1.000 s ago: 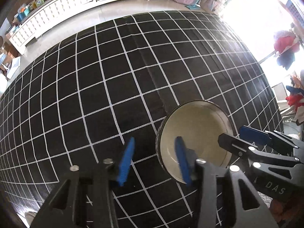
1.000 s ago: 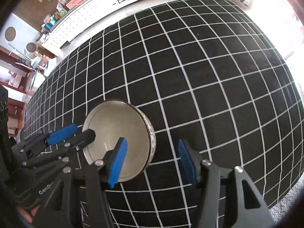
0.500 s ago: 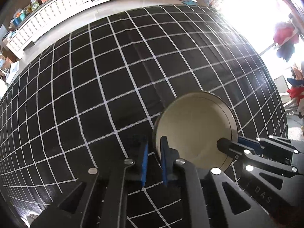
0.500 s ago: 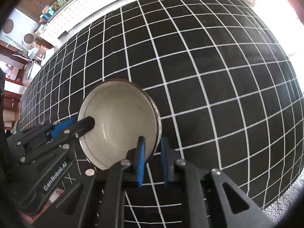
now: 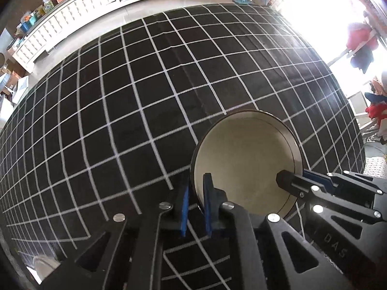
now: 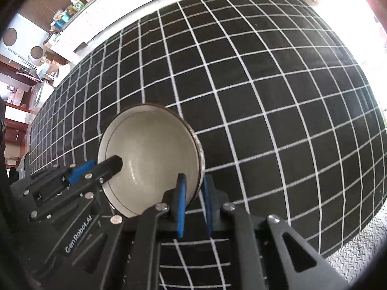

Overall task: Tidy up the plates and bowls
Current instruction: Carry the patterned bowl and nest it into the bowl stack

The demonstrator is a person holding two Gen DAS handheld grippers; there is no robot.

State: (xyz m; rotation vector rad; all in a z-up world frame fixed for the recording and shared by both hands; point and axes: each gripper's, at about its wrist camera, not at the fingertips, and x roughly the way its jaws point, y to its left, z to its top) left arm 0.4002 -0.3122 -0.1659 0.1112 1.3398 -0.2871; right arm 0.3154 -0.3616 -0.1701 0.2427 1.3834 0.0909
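Note:
A cream bowl [image 5: 246, 159] with a dark rim is held between my two grippers over the black grid tablecloth [image 5: 121, 111]. My left gripper [image 5: 196, 186] is shut on the bowl's left rim, one blue pad inside and one outside. The right gripper [image 5: 293, 176] reaches in from the right and clamps the opposite rim. In the right wrist view the same bowl [image 6: 150, 149] shows, with my right gripper [image 6: 193, 181] shut on its right rim. The left gripper [image 6: 104, 164] pinches the left rim there. Whether the bowl's base touches the cloth is hidden.
The tablecloth [image 6: 266, 91] stretches far ahead and to both sides. Its right edge drops to a grey floor mat [image 6: 358, 253]. A white dish edge [image 5: 44, 268] shows at the lower left. A white cabinet [image 5: 72, 12] stands beyond the table.
Both grippers went from open astride the bowl's rim to shut on it. Since then both have shifted across the cloth together with the bowl.

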